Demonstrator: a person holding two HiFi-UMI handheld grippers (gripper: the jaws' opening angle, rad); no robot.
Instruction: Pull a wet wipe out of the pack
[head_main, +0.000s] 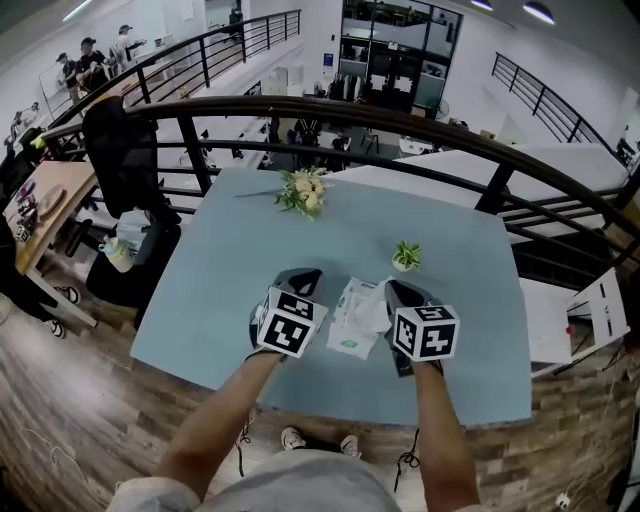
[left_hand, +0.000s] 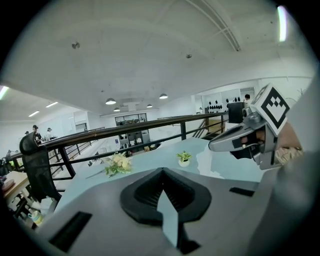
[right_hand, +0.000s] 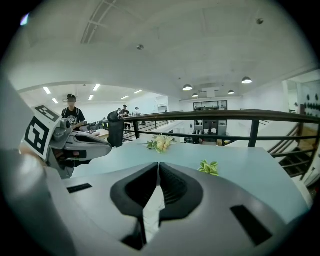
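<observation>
Pack (head_main: 349, 328) lies on counter (head_main: 450, 250) between both, long axis pointing away. Right hand-held gripper (head_main: 391, 289) is nearer, pinching wet wipe (head_main: 372, 308). Left hand-held gripper (head_main: 306, 277) is clenched and empty.

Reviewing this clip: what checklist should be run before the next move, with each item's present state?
1. Right claw shut on the wet wipe: ok.
2. Wet wipe fully free of the pack: cannot tell.
3. Left claw holding the pack down: not ok; it is shut and seems to sit beside the pack, not on it.
4. Pack lying on the table: ok.
5. Potted plant and flowers apart from the pack: ok.
</observation>
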